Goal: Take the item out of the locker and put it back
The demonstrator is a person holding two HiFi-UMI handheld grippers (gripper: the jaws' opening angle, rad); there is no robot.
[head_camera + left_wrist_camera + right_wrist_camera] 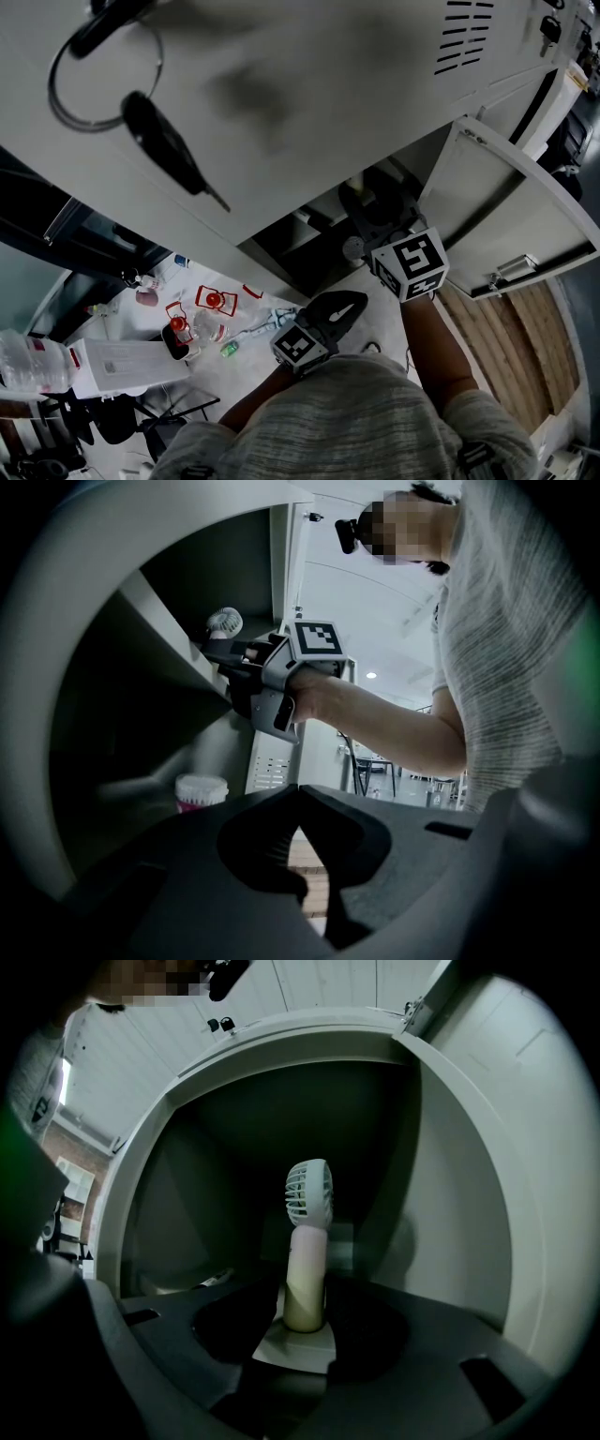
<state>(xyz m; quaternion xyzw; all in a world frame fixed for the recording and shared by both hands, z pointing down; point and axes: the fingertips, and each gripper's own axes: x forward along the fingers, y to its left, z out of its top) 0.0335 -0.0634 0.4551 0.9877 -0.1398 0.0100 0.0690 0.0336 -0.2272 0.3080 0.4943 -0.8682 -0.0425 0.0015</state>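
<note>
The open locker (450, 1194) is the reference here. Inside its compartment, towards the middle of its floor, a small handheld fan (307, 1241) stands upright on its white base, head up and well short of the locker's back wall. It sits squarely, which suggests it is resting on the floor of the locker on its own weight and is not being carried.

The right tool (302, 1330) reaches level into the locker mouth so that its jaws come at the slim handle from either side, low down near the base, where a grip would keep the fan from tipping. The jaws are about half spread, standing just beside the handle with the fan between them; they appear to flank it, not squeeze it.

The left tool (298, 794) waits outside the locker, below the opening, its jaws pressed together on nothing. The locker door (506, 216) hangs swung wide, giving the right arm room.
</note>
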